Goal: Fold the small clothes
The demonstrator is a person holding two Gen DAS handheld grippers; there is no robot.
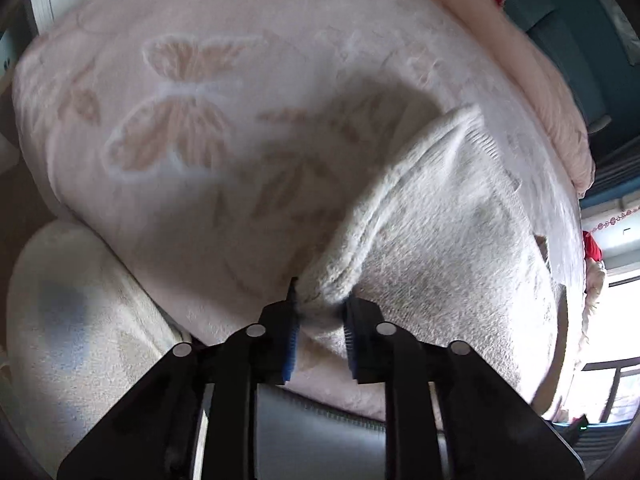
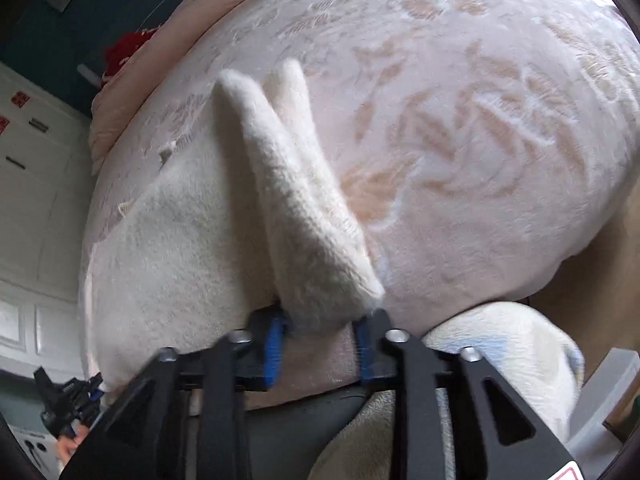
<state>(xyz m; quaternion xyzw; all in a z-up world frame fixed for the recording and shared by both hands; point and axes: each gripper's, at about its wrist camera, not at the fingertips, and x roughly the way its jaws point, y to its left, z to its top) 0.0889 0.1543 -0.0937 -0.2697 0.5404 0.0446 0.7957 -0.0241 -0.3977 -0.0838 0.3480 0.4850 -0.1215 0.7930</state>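
Observation:
A cream fuzzy knitted sweater [image 1: 440,240] lies on a pink blanket with butterfly patterns [image 1: 180,120]. My left gripper [image 1: 320,310] is shut on a bunched edge of the sweater, which is pinched between the blue pads and pulled up off the blanket. In the right wrist view a thick folded sleeve of the same sweater [image 2: 288,200] rises from the blanket [image 2: 480,140] into my right gripper [image 2: 324,322]. The sleeve fills the gap between the right gripper's blue pads. The left gripper [image 2: 68,404] shows small at the lower left, held by a hand.
A second cream cloth with a blue patch [image 1: 64,312] [image 2: 500,348] lies at the blanket's near edge. Red fabric [image 2: 124,52] sits at the far edge by a dark teal headboard [image 1: 568,40]. White cabinet doors [image 2: 32,208] stand to the left, and a bright window [image 1: 616,300] is on the right.

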